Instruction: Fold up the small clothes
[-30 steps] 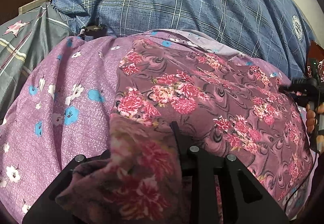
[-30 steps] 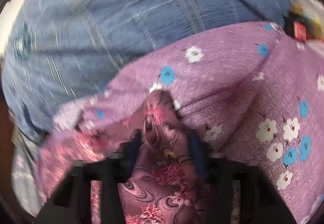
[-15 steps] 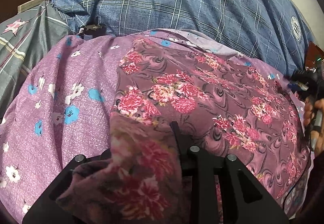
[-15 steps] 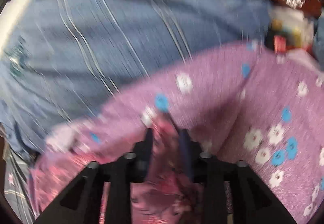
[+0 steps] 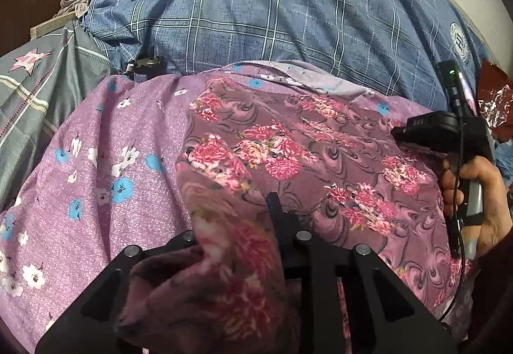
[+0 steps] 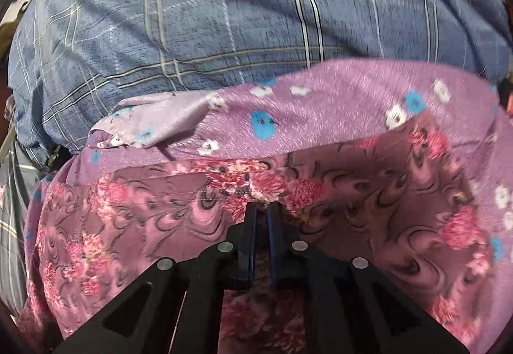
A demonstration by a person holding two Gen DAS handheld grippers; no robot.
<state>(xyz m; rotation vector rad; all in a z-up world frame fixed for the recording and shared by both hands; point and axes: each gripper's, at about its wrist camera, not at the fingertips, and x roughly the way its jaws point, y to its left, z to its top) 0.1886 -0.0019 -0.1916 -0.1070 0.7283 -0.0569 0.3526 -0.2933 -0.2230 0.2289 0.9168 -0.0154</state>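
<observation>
A mauve garment with pink roses lies spread on a purple sheet with blue and white flowers. My left gripper is shut on the garment's near corner, which drapes over its left finger and hides it. My right gripper is shut on the garment's edge; its body also shows in the left wrist view, held by a hand at the garment's right side. The garment fills the lower half of the right wrist view.
A blue plaid quilt rises behind the purple sheet. A grey striped cloth with a pink star lies at the left. A small dark object sits at the quilt's edge. Red foil is at the far right.
My right gripper swung round with the garment's edge in it and now faces the quilt, the garment spread below it. The left gripper has kept its hold and place.
</observation>
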